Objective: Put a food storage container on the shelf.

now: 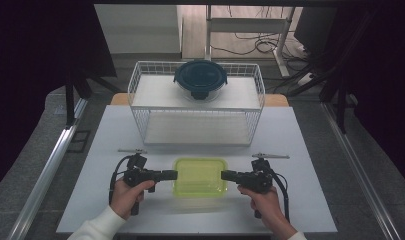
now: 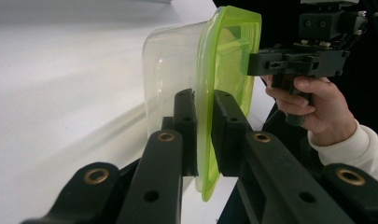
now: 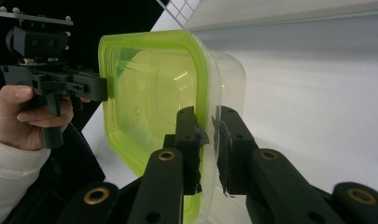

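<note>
Green-lidded clear container [image 1: 200,176] is at the near middle of the white table [image 1: 300,200], in front of the wire basket [image 1: 140,80], with the left gripper [image 1: 171,174] clamped on its left rim and the right gripper [image 1: 226,175] clamped on its right rim.

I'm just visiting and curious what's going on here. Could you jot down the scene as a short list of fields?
Held item: clear container with green lid
Left tongs: shut on the lid's rim at the container's left edge
Right tongs: shut on the rim at the opposite edge
Who holds them: a person, one tool in each hand
Surface: white table
Behind: white wire rack
On the rack's top shelf: round bowl with dark blue lid
</note>
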`<state>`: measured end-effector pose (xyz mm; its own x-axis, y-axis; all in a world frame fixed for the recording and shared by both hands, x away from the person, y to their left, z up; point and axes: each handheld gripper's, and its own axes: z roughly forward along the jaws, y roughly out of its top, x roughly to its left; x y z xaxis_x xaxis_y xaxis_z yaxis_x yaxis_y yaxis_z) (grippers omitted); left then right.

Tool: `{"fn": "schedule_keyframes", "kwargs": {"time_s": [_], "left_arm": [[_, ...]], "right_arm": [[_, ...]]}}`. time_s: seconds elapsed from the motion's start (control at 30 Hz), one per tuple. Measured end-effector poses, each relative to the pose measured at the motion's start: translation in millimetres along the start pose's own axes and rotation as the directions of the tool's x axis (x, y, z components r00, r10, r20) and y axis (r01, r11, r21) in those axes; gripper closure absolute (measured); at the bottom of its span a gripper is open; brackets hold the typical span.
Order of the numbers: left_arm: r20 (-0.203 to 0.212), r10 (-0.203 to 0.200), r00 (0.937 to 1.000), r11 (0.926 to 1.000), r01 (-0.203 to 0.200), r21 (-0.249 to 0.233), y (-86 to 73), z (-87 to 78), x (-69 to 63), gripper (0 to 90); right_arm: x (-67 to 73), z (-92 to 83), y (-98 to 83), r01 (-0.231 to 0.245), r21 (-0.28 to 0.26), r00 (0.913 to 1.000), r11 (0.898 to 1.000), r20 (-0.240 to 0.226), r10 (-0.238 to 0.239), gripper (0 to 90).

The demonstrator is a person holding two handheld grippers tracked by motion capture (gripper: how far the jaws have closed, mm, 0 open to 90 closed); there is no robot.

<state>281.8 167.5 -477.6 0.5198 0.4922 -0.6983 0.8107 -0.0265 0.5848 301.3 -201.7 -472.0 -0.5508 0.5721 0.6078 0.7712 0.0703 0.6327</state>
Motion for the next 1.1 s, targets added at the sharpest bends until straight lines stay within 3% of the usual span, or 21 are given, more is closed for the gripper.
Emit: {"fn": "schedule_keyframes", "kwargs": {"time_s": [0.33, 0.63, 1.1], "left_arm": [[-0.006, 0.035, 0.9994, 0.9991, -0.035, -0.023, 9.5, -6.8, -8.8, 81.6], [-0.006, 0.086, 0.9962, 0.9945, -0.087, -0.059, 20.0, -23.3, -22.5, 81.5], [-0.010, 0.120, 0.9927, 0.9884, -0.120, -0.093, 41.6, -41.4, -40.4, 81.6]], "right_arm": [[4.7, -4.1, 11.6, 0.025, -0.016, 0.9996, 1.000, -0.015, -0.025, 79.1], [19.1, -9.1, 25.7, 0.064, -0.045, 0.9973, 0.997, -0.034, -0.066, 79.2], [40.8, -17.6, 53.0, 0.128, -0.080, 0.9909, 0.989, -0.031, -0.131, 79.2]]}}
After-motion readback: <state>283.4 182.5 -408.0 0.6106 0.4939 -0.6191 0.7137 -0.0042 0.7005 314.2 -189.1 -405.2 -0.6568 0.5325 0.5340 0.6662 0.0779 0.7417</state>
